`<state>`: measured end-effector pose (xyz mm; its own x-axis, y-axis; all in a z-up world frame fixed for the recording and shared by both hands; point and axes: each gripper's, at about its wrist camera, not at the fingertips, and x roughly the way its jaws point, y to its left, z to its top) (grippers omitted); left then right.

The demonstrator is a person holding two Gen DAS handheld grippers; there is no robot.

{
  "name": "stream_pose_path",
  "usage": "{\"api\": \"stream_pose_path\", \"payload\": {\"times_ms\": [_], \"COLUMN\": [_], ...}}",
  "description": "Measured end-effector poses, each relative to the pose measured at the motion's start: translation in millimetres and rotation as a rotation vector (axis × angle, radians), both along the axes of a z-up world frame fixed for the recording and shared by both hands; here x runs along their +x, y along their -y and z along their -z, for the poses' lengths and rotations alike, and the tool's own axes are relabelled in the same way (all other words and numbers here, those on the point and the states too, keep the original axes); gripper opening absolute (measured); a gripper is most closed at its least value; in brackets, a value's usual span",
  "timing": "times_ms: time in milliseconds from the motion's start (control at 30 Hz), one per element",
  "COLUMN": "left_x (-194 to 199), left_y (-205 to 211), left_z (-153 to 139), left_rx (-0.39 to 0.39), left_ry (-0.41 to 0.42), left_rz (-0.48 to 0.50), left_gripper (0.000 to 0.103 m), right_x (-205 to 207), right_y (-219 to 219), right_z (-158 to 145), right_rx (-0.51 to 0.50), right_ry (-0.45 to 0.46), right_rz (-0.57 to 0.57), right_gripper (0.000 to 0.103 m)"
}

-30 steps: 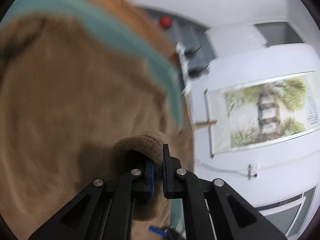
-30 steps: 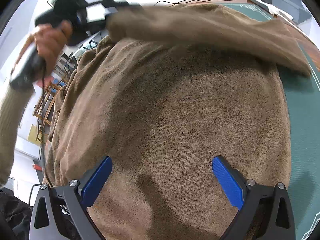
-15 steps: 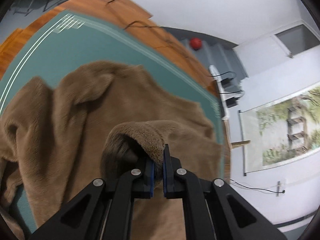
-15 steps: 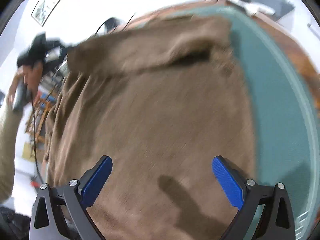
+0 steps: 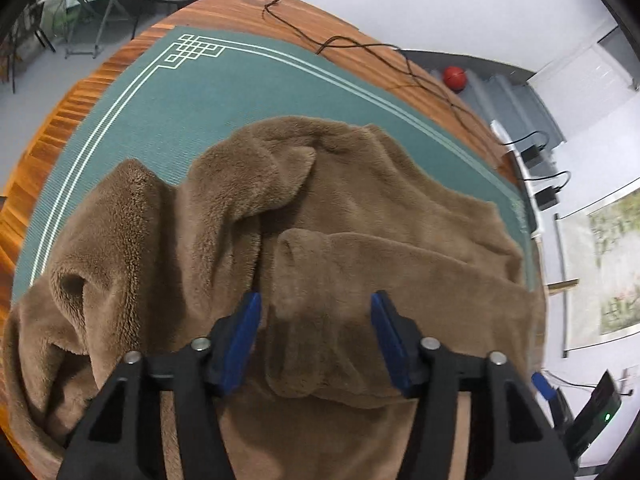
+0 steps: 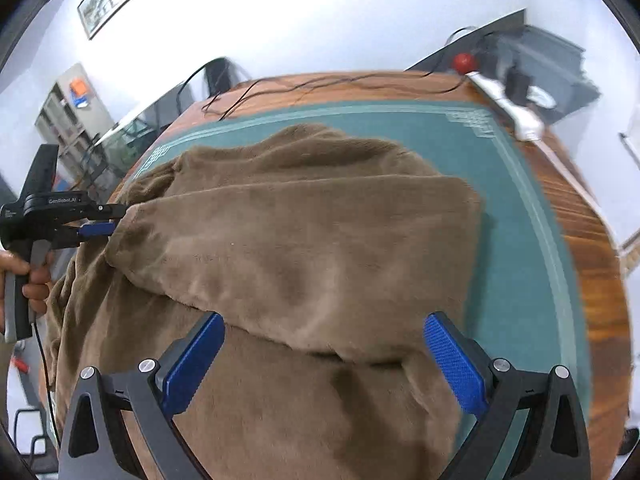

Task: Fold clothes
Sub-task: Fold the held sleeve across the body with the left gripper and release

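Note:
A brown fleece garment lies rumpled on a green mat; it also shows in the right wrist view. A sleeve lies folded across its body. My left gripper is open just above the sleeve end, holding nothing; it also shows at the left of the right wrist view. My right gripper is wide open and empty above the near part of the garment.
The mat lies on a wooden table with black cables near its far edge. A white power strip sits at the table's right corner. A red ball lies beyond the table.
My left gripper has let go of the sleeve it was pinching and now stands open. The sleeve has been laid across the garment. My right gripper stayed open.

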<state>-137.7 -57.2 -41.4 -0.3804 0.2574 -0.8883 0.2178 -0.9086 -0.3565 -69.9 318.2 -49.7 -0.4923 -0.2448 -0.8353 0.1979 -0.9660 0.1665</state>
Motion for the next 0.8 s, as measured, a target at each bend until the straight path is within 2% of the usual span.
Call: {"api": "stream_pose_path", "payload": {"times_ms": [133,233,333,400,533,633,733,800], "left_x": [-0.5,0.9,3.6,5.2,6.9,-1.3,-17.6,-26.8], "left_y": [-1.9,0.6,4.5,5.8,-4.2,-23.2,-43.0,-54.2], "left_z": [18.8,32.0,32.0,24.1,0.9,-10.5,0.1,10.9], "left_rx": [-0.050,-0.089,-0.076,-0.072,-0.111,-0.149,-0.168,-0.180], "left_ry": [0.043,0.062,0.052,0.028,-0.054,-0.112,-0.094,-0.070], "left_rz": [0.010,0.026,0.025,0.017,0.031,0.078,0.135,0.166], "left_gripper": [0.064,0.064,0.064,0.064,0.066,0.075,0.078,0.078], "right_x": [-10.2,-0.1,4.8,1.4,-14.9,-37.3,-57.3,-71.0], "right_y": [-1.7,-3.6,1.3,-4.1,-32.1,-46.3,-42.0,-35.6], "right_z": [36.4,46.4,45.9,34.8,2.4,-10.9,-5.0,11.3], "right_rx": [0.090,0.192,0.268,0.230,0.083,0.015,0.013,0.023], "right_ry": [0.116,0.105,0.111,0.107,0.053,0.031,0.030,0.059], "right_rz": [-0.001,-0.051,-0.106,-0.088,0.018,0.085,0.075,0.047], "right_gripper": [0.102,0.102,0.102,0.102,0.102,0.102,0.102,0.102]}}
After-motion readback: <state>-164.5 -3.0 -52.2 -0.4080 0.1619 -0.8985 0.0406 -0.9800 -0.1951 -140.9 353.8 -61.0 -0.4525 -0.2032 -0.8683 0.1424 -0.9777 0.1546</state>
